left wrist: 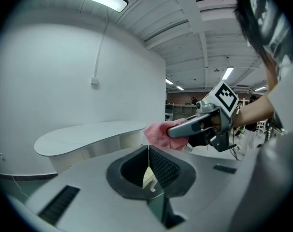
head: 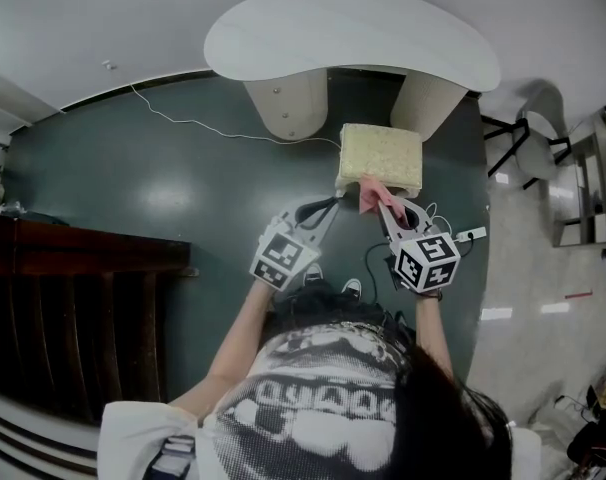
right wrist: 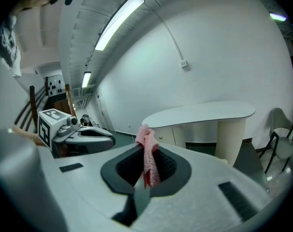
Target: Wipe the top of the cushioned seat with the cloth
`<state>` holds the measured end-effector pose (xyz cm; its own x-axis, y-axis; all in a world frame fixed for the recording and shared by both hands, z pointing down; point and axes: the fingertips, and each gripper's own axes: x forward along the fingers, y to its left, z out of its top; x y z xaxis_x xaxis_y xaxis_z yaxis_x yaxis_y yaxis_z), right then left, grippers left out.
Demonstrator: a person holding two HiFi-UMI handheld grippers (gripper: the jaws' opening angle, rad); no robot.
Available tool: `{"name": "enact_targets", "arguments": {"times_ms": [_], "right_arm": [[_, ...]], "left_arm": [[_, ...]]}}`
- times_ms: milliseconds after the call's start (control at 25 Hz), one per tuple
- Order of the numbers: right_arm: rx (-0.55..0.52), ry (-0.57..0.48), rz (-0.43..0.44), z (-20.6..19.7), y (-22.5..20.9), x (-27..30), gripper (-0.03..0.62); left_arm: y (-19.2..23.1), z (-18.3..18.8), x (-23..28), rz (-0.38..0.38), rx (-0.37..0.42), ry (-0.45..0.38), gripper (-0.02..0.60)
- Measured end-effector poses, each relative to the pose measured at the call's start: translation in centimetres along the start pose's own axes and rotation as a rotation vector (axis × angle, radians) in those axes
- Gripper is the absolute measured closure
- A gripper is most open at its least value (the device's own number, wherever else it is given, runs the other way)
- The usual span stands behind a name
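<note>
Pink, loosely woven cloth (right wrist: 147, 154) hangs crumpled with its long axis upright, pinched between the jaws of the right gripper (head: 384, 205), at the near edge of the square, nubby yellowish cushioned seat (head: 383, 153). Just beside the seat, the left gripper (head: 329, 208) has its jaws pressed together, with nothing between them.

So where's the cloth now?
Head view, right of centre: the pink cloth is pinched in the right gripper by the near edge of the cushioned seat.

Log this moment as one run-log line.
left gripper: shut, empty | right gripper: shut on pink cloth | cloth position: at near edge of cushioned seat, contact unclear
</note>
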<state>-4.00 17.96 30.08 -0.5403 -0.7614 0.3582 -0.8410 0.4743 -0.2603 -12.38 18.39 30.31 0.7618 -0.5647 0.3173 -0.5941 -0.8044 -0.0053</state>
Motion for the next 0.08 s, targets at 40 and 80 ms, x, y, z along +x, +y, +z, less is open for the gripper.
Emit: {"name": "enact_targets", "arguments": {"times_ms": [40,80], "right_arm": [[0.0,-0.001,0.001,0.05,-0.2,-0.16,0.585],[0.0,-0.001,0.002,0.09,-0.4,-0.32,0.585]], "left_arm": [[-0.21,0.1,0.2,0.0,0.001,0.0,0.574],[-0.43,0.2,0.4,-0.001,0.001,0.001,0.574]]}}
